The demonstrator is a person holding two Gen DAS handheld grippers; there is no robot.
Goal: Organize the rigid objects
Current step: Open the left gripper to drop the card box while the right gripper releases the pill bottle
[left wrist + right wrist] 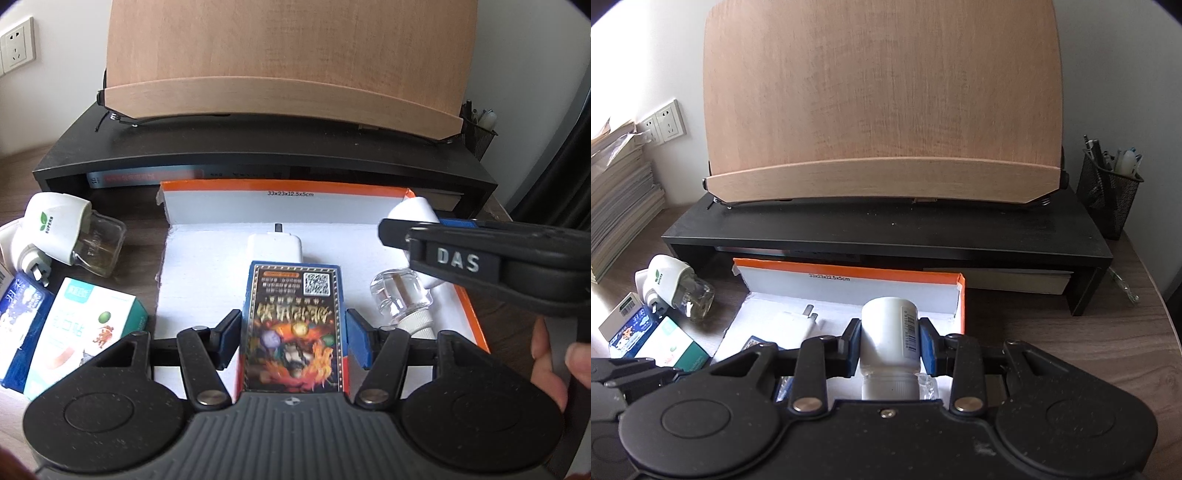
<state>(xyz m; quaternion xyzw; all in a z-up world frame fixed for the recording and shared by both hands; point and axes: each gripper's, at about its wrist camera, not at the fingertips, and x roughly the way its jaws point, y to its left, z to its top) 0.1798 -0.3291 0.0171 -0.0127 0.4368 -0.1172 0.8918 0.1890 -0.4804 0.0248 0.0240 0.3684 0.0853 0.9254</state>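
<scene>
An orange-edged white box lies on the desk, also seen in the right wrist view. My left gripper is open around a colourful card box that rests in the white box; the blue pads stand a little off its sides. A white charger lies behind it. My right gripper is shut on a white bottle over the box's right side. In the left wrist view that bottle and a clear glass piece show under the right gripper.
Left of the box lie a white plug-in vaporizer with a glass bottle and two small cartons. A black riser with a wooden stand stands behind. A mesh pen cup is at the right, stacked papers at the left.
</scene>
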